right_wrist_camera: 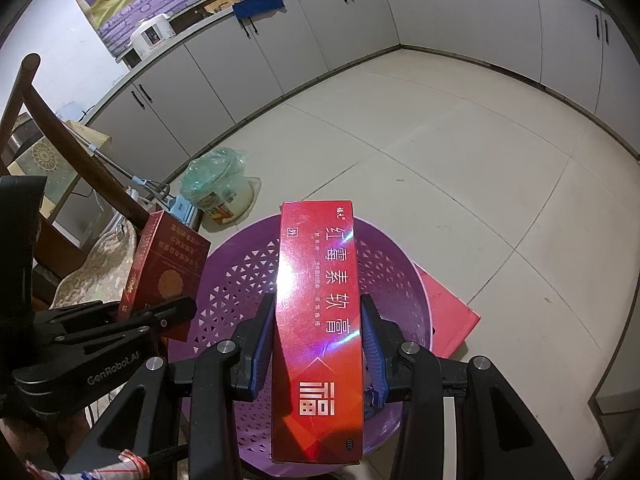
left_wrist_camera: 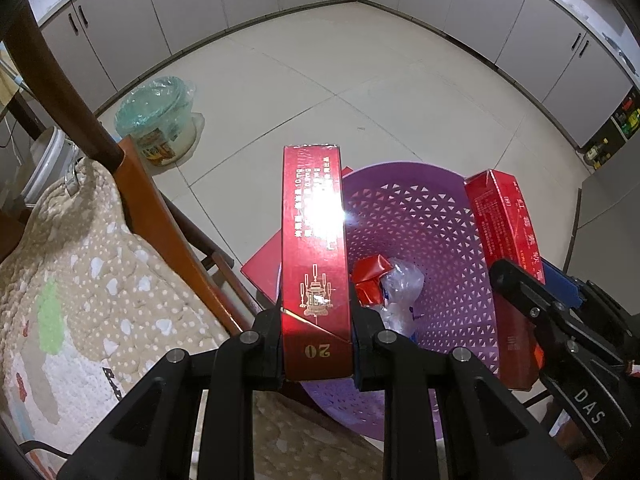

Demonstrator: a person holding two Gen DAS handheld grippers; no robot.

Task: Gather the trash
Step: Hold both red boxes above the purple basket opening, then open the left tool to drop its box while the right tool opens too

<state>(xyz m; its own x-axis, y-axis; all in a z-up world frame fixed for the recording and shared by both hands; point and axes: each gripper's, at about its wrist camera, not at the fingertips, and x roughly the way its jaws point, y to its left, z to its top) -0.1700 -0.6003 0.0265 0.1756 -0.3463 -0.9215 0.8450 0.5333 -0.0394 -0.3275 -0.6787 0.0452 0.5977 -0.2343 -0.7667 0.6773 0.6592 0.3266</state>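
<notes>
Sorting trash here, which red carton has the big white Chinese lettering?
The long red ointment carton clamped in the right gripper; the left gripper's dark red carton shows a gold emblem.

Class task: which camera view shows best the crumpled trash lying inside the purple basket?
The left wrist view: the crumpled red wrapper and clear plastic lie exposed in the purple basket. In the right wrist view, the held box hides them.

The left claw (left_wrist_camera: 316,336) points toward twelve o'clock, its black fingers (left_wrist_camera: 266,344) pressed against both sides of a red carton (left_wrist_camera: 314,248). The right claw (right_wrist_camera: 318,352) points the same way, blue-padded fingers (right_wrist_camera: 374,356) clamped on a second red box (right_wrist_camera: 318,320).
</notes>
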